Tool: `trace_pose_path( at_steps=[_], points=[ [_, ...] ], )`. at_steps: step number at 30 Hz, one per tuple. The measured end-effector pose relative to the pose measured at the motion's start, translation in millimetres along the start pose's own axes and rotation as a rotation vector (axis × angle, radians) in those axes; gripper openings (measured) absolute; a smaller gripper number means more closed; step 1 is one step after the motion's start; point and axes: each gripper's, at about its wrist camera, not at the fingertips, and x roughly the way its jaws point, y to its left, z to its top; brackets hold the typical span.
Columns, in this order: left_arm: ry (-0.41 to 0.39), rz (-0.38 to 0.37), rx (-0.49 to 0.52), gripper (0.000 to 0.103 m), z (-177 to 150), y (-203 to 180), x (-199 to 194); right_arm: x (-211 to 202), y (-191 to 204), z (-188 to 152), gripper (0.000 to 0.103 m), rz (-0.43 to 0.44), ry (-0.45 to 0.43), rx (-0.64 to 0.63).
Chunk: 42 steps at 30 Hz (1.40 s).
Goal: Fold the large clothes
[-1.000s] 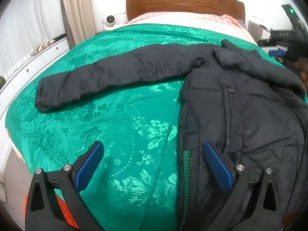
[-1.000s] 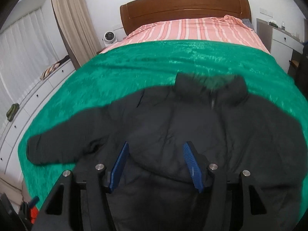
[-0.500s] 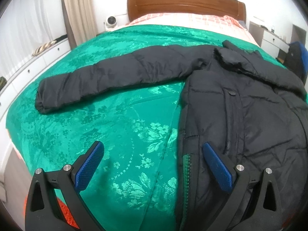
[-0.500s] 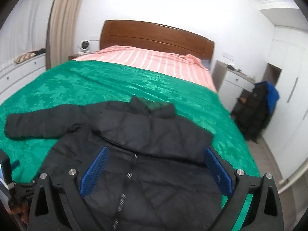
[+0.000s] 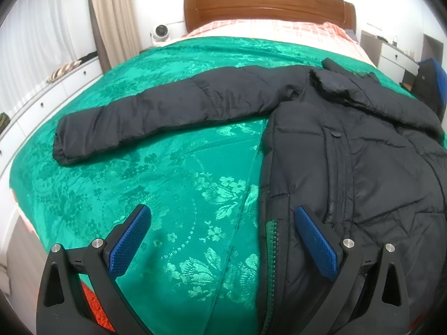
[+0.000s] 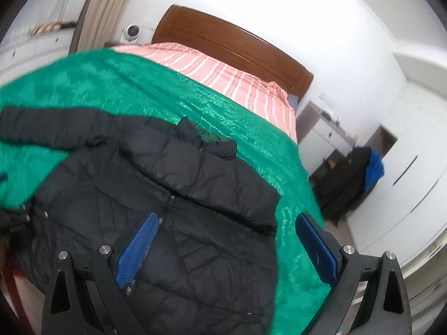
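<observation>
Swung rightward, right gripper [image 6: 223, 240] and left gripper [image 5: 223, 237] gape empty over quilted black jacket [image 5: 349, 167] at green bedspread [image 5: 167, 195] edge.

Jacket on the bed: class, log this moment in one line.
jacket: flat on bed | one sleeve spread, other folded across | left tongs, right tongs: open

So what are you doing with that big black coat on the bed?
A person is folding the black puffer jacket that lies on the green bedspread, with a two-finger gripper in each hand. Both the left gripper and the right gripper are open and hold nothing. One sleeve stretches flat out to the side; the other sleeve is already folded across the chest.
</observation>
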Motion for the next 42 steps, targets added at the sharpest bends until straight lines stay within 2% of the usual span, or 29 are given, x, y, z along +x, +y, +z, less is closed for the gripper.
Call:
trace_pose_path(
  at_steps=[7,28,31,35,38,42],
  points=[
    [0.001,0.0,-0.001,0.103,0,0,0,-5,-6,-4,0.098,-0.108,-0.015,-0.045],
    [0.004,-0.002,-0.001,0.103,1,0,1,-9,-16,-6,0.098,-0.105,-0.016,-0.018],
    [0.012,-0.009,-0.005,0.103,1,1,1,-10,-20,-8,0.098,-0.022,-0.03,0.034],
    [0.04,-0.042,-0.056,0.103,5,15,2,-7,-23,-24,0.098,0.185,-0.03,0.145],
    [0.043,-0.035,-0.141,0.103,12,41,1,-1,-7,-49,0.098,0.225,0.004,0.14],
    [0.026,-0.02,-0.304,0.103,31,101,5,8,15,-88,0.098,0.299,0.097,0.117]
  ],
)
